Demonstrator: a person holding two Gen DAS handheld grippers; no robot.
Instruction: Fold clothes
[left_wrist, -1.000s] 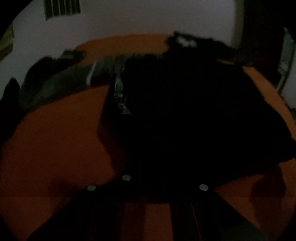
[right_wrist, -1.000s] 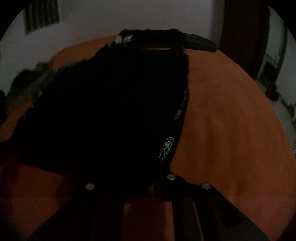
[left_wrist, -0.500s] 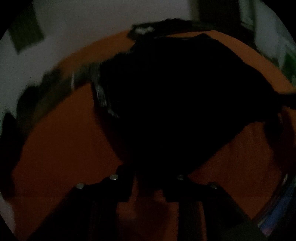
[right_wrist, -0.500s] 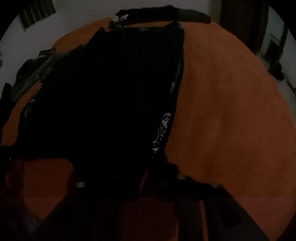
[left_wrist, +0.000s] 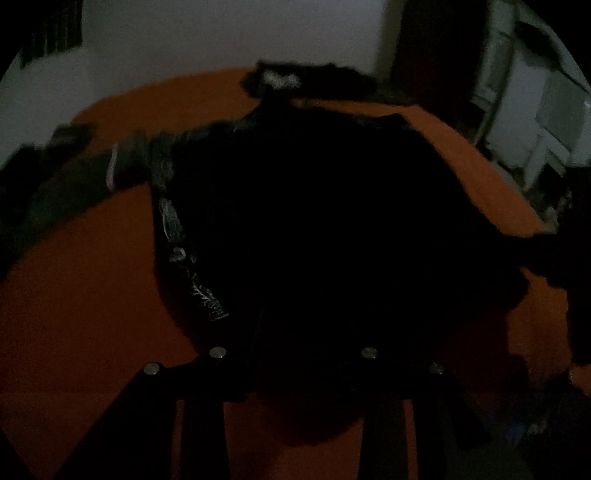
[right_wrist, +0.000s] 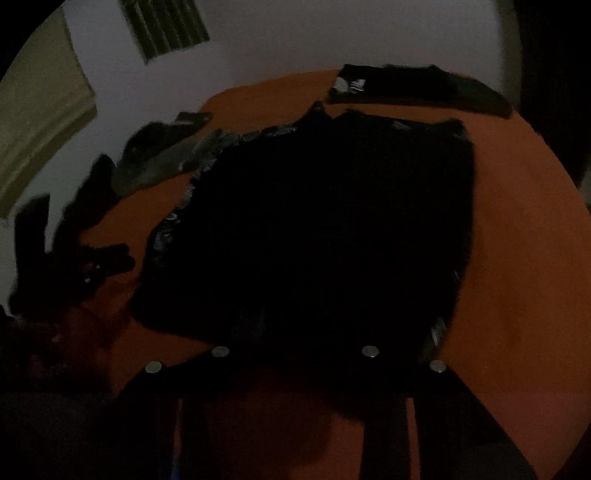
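Both grippers have let go since the earlier frames: a sec ago each was pinched down on the hem of the black garment, now fingers stand apart w/ cloth edge lying between them. Left gripper jaws are opening; the hem sits in the gap, too dark to tell if pads touch it. Right gripper jaws are closing, after a wider spread half a sec back; the hem is between them too, contact can't be made out.

Garment lies spread flat on the orange bed cover, filling the centre of both views, printed trim along its edge at 9 o'clock in left view. Right view is rolled vs. before: wall vent now sits at 11 o'clock.

At 12 o'clock, beyond the garment, a folded dark item w/ white logo. Toward 10 o'clock, a grey-green heap of clothes at the bed's far edge. Left gripper shows as a dark shape at 9 o'clock in right view.

No containers visible.
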